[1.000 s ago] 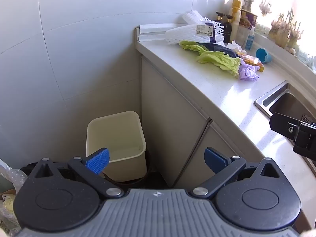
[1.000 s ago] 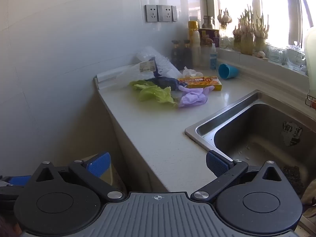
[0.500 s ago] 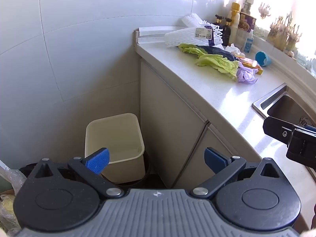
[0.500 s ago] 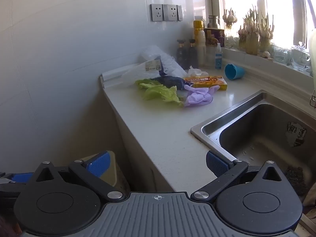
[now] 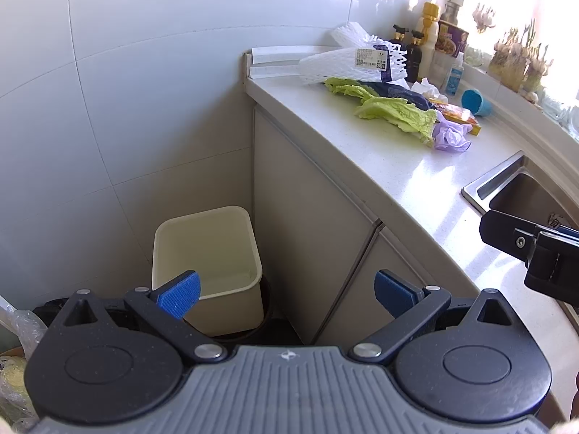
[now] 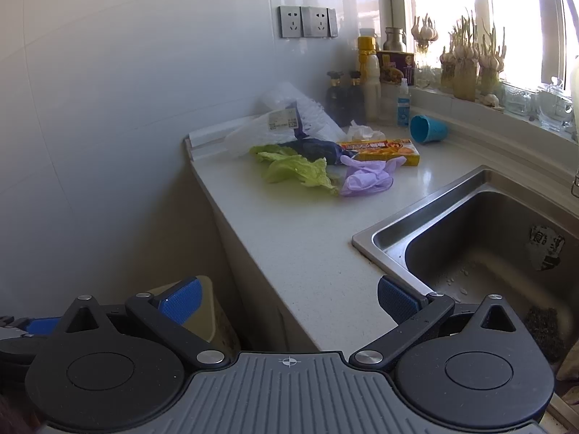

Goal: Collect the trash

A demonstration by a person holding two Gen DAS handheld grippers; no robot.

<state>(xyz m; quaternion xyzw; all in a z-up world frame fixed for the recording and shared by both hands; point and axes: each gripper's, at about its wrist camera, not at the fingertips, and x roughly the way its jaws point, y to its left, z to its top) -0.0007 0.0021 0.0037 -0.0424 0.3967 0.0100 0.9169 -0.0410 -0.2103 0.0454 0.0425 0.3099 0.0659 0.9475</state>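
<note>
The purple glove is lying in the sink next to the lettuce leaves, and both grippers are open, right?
Not quite. The purple glove lies on the countertop, not in the sink, as the right wrist view shows. It is next to the lettuce leaves, and the left gripper and right gripper are open.

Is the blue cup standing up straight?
No, the blue cup lies tipped on its side on the counter, its open mouth facing sideways.
</note>
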